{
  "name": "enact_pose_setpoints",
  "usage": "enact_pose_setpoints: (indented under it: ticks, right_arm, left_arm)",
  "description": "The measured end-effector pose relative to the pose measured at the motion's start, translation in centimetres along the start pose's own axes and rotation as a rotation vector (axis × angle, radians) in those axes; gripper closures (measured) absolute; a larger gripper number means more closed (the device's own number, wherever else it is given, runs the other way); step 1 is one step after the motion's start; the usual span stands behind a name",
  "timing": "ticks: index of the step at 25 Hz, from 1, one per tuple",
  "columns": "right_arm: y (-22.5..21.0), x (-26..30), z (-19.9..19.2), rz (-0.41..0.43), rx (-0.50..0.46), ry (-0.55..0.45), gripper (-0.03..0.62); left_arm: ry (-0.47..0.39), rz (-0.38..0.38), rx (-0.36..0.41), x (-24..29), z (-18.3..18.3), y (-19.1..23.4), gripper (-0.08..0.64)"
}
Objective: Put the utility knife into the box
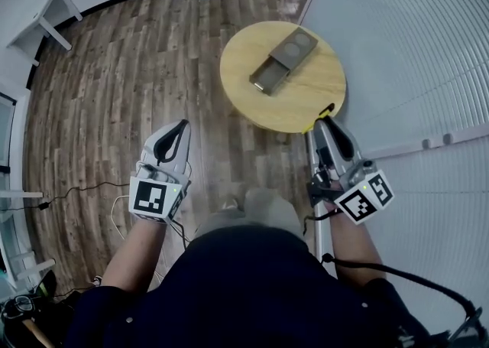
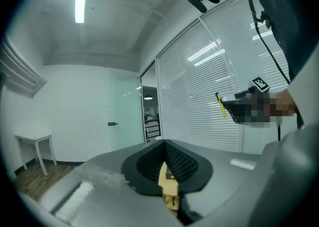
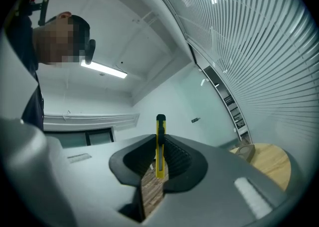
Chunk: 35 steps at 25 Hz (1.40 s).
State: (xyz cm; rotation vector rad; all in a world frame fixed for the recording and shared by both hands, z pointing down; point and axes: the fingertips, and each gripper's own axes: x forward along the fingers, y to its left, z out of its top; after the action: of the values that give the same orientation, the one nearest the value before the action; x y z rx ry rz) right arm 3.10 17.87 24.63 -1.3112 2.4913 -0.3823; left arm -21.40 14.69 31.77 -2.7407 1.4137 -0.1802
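Observation:
A yellow utility knife point(image 3: 160, 146) stands upright between the black pads of my right gripper point(image 3: 159, 138), which is shut on it. In the head view that gripper point(image 1: 327, 120) hangs at the near edge of the round wooden table point(image 1: 321, 94), with the knife's yellow end point(image 1: 319, 118) showing at its tip. The box point(image 1: 283, 60), a dark tray slid partly out of its sleeve, lies in the middle of the table, well beyond the knife. My left gripper point(image 1: 172, 141) is held over the floor to the left, its jaws point(image 2: 166, 152) together with nothing between them.
White blinds point(image 1: 412, 48) run along the right side, close to the table. Wood plank floor point(image 1: 137, 71) spreads to the left, with a white desk point(image 1: 50, 21) at the far left corner and cables point(image 1: 84, 190) on the floor near my left.

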Motion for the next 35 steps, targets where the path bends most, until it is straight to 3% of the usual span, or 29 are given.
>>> enact_pose_setpoints:
  ticks: [2,7,11,18,24,27,31,35]
  right_arm:
    - [-1.1,-0.1,-0.6,0.008,0.007,0.0,0.535]
    - [-2.4,7.1,1.9,0.06,0.01,0.017,0.535]
    - [-5.3,10.2,2.0,0.111,0.023,0.026,0.535]
    - [-12.7,14.8,3.8,0.17,0.075,0.031,0.535]
    - [-17.8,19.1,2.4,0.225,0.09,0.039,0.535]
    - [-19.6,20.4,2.1,0.216,0.101,0.04,0.535]
    - [-19.2,23.5,2.6,0.162,0.084,0.041,0.535]
    - [-21.5,26.6,2.4,0.076,0.056,0.024,0.535]
  left_arm:
    - [0.008,-0.003,0.009,0.8,-0.8,-0.8,0.557]
    - [0.013,0.033,0.008,4.3,1.7,4.2,0.558]
    - [0.042,0.079,-0.002,6.7,1.6,5.4,0.557]
    - [0.027,0.126,0.048,13.3,5.1,6.9,0.558]
    - [0.047,0.17,0.054,18.4,3.2,8.2,0.558]
    - [0.059,0.156,0.049,20.5,2.3,8.4,0.557]
    - [0.043,0.116,0.038,22.2,3.1,12.3,0.557]
    - [0.028,0.022,0.026,27.5,1.9,15.6,0.558]
